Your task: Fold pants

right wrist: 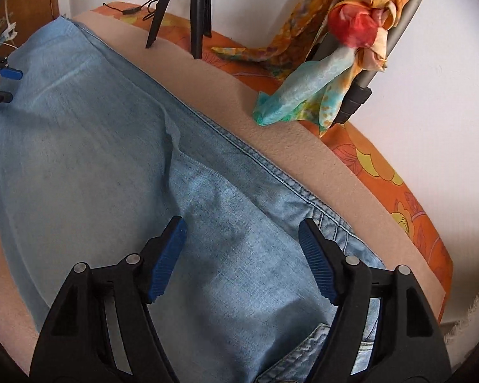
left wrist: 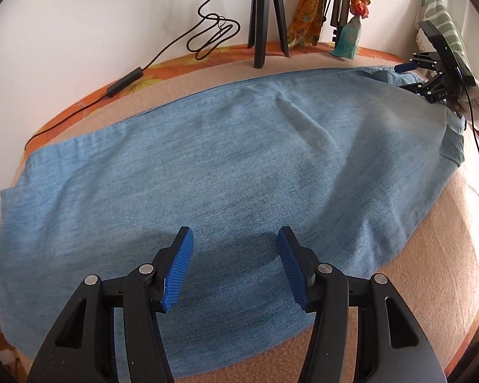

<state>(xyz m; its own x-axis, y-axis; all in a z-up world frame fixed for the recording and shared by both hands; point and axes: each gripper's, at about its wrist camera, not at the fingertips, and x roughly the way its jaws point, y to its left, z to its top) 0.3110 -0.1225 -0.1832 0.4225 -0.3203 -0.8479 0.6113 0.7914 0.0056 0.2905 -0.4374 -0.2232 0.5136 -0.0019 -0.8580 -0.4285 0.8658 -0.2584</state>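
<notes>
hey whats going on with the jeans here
A person is folding light blue jeans spread lengthwise on a beige pad. The left hand-held gripper hangs open over the leg end; the right hand-held gripper hangs open over the waist end. Neither grips the denim at this moment.

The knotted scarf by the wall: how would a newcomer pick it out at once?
Find the light blue denim pants spread on the beige padded surface. Behind them, near the white wall, a grey pole stands. The knotted silk scarf hangs on it: peach, red and turquoise, unlike the flat orange-yellow cloth alongside.
</notes>
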